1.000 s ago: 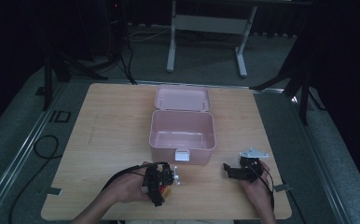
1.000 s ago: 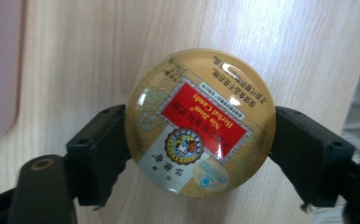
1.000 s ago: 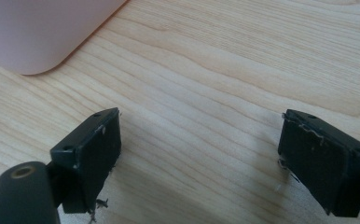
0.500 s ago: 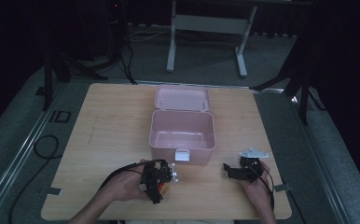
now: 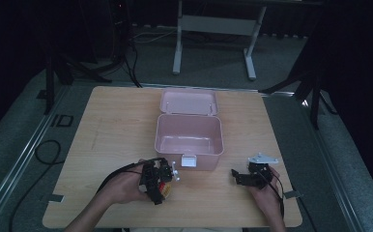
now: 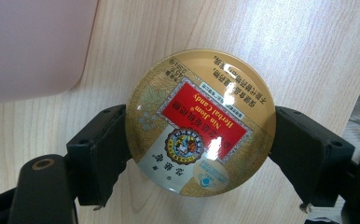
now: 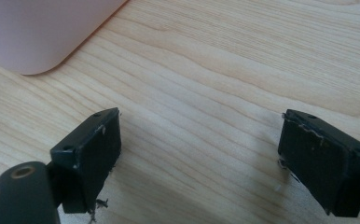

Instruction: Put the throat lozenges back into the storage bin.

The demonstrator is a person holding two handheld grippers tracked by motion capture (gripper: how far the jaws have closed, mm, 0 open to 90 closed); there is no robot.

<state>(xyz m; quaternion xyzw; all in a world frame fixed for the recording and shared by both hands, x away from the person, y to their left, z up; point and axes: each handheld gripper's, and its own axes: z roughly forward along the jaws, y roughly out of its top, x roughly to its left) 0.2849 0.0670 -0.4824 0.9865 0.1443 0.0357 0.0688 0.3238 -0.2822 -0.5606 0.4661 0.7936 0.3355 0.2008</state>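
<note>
Left gripper view shows the left gripper (image 6: 200,140) clenched on a round candy tin (image 6: 200,122) — one black jaw presses each side of its rim, and the printed gold-and-red lid faces the camera, upside down. Being round, the tin has no long axis to line up; what the coming move turns on is that the open pink box (image 5: 189,140) lies just beyond and to the right of the left gripper (image 5: 161,180) in the high view, its near wall close to the jaws, so a short lift up and over that wall looks like the likely way in. The right gripper (image 5: 245,178) sits on the far side of the box's front latch, near the table (image 5: 107,125) edge, and is farther from the tin. Right gripper view shows the right gripper (image 7: 199,154) released, jaws wide with bare wood between them and a pink corner at upper left. Only the high view gives the box's empty interior and its lid laid back, while the left gripper view alone makes the grip on the tin readable — from above the tin is a small yellow patch under the hand.
</note>
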